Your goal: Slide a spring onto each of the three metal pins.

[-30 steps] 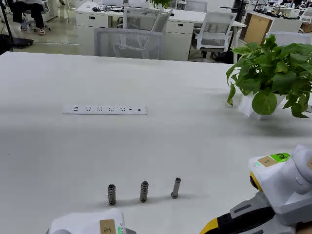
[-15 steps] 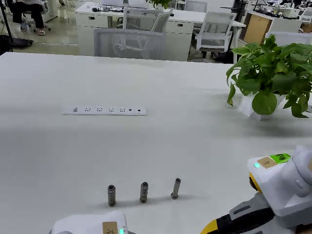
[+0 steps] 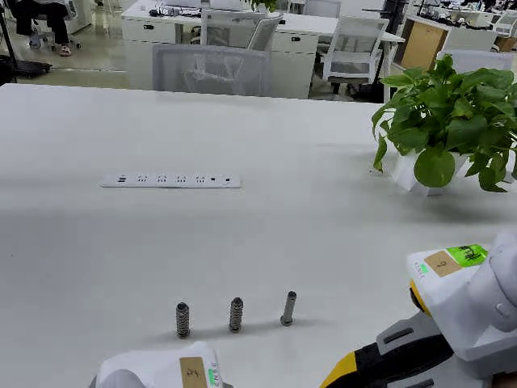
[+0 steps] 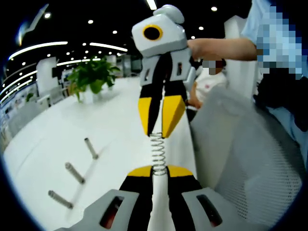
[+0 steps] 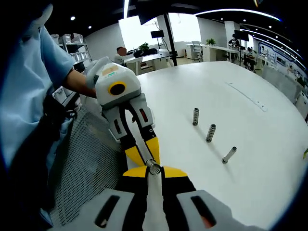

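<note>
Three metal pins stand in a row near the table's front edge. The left pin point(image 3: 183, 319) and the middle pin point(image 3: 236, 314) each carry a spring; the right pin point(image 3: 287, 309) is bare. A loose spring point(image 4: 158, 151) stretches between the two grippers off the table's edge. My left gripper point(image 4: 157, 169) is shut on one end of it. My right gripper point(image 5: 153, 171) is shut on the other end point(image 5: 154, 167). The two sets of tips point at each other. The bare pin point(image 5: 229, 154) lies to the side of both grippers.
A white power strip point(image 3: 171, 181) lies mid-table. A potted plant point(image 3: 444, 121) stands at the back right. Office chairs point(image 3: 212, 69) and desks sit beyond the far edge. A mesh chair seat point(image 5: 82, 163) and the person's blue sleeve point(image 5: 33, 82) are below and beside the grippers.
The head view has tipped a little, shifting the whole picture. The pins stand as before and both grippers keep roughly their places.
</note>
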The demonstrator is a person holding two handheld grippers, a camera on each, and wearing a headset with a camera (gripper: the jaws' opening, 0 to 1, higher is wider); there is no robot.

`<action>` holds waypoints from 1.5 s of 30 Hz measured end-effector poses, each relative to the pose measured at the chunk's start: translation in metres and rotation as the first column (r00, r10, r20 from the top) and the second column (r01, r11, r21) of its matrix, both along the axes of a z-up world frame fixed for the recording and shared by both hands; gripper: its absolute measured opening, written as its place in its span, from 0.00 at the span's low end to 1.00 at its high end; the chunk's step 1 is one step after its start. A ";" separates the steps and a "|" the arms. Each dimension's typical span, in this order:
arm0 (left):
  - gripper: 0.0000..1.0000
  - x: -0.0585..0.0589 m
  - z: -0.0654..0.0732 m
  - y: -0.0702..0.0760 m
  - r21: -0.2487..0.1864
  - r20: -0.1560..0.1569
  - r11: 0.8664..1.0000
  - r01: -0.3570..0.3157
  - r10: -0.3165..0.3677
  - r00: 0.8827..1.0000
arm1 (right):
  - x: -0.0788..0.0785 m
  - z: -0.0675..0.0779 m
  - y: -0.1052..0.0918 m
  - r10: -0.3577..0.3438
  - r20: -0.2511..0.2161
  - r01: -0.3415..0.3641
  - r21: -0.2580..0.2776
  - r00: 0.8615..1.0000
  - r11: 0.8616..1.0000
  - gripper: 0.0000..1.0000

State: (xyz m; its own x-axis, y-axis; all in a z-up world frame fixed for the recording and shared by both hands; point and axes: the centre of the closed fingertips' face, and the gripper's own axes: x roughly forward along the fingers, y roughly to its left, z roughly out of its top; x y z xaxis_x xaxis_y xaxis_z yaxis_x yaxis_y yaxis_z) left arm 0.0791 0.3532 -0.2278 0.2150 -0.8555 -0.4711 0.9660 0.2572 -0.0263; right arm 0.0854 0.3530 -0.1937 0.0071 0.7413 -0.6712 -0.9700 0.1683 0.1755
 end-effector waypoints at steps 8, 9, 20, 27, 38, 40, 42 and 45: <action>0.10 0.002 0.002 -0.004 -0.028 -0.035 0.999 -0.023 0.022 0.999 | -0.001 0.007 0.007 0.044 0.063 -0.043 -0.026 0.997 0.999 0.12; 0.10 0.002 0.002 -0.004 -0.032 -0.043 0.999 -0.028 0.027 0.999 | 0.000 0.008 0.007 0.058 0.081 -0.056 -0.031 0.995 0.998 0.12; 0.10 0.003 0.003 -0.008 -0.054 -0.058 0.998 -0.045 0.042 0.997 | -0.001 0.010 0.009 0.110 0.120 -0.102 -0.073 0.987 0.992 0.12; 0.09 0.003 0.006 -0.009 -0.066 -0.040 0.997 -0.043 0.040 0.998 | -0.001 0.012 0.005 0.154 0.134 -0.140 -0.104 0.979 0.985 0.20; 0.09 0.003 0.011 -0.013 -0.053 0.011 0.999 0.006 -0.006 1.000 | -0.003 0.008 0.003 0.283 0.117 -0.257 -0.194 0.952 0.947 0.22; 0.09 0.003 0.013 -0.013 -0.059 0.009 0.998 0.001 -0.001 1.000 | -0.005 0.004 0.002 0.302 0.100 -0.276 -0.215 0.948 0.937 0.21; 0.09 0.004 0.014 -0.013 -0.063 0.009 0.998 0.000 0.001 1.000 | -0.006 0.002 0.003 0.314 0.095 -0.288 -0.222 0.945 0.932 0.19; 0.09 0.003 0.013 -0.014 -0.065 0.008 0.998 0.001 -0.001 1.000 | -0.007 -0.001 0.003 0.326 0.079 -0.302 -0.229 0.942 0.926 0.17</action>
State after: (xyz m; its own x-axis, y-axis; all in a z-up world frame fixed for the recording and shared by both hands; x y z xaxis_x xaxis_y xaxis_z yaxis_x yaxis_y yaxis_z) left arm 0.0824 0.3394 -0.2143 0.2173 -0.8846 -0.4126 0.9665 0.2541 -0.0357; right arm 0.0781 0.3564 -0.1946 -0.1178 0.5598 -0.8202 -0.9903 -0.1271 0.0555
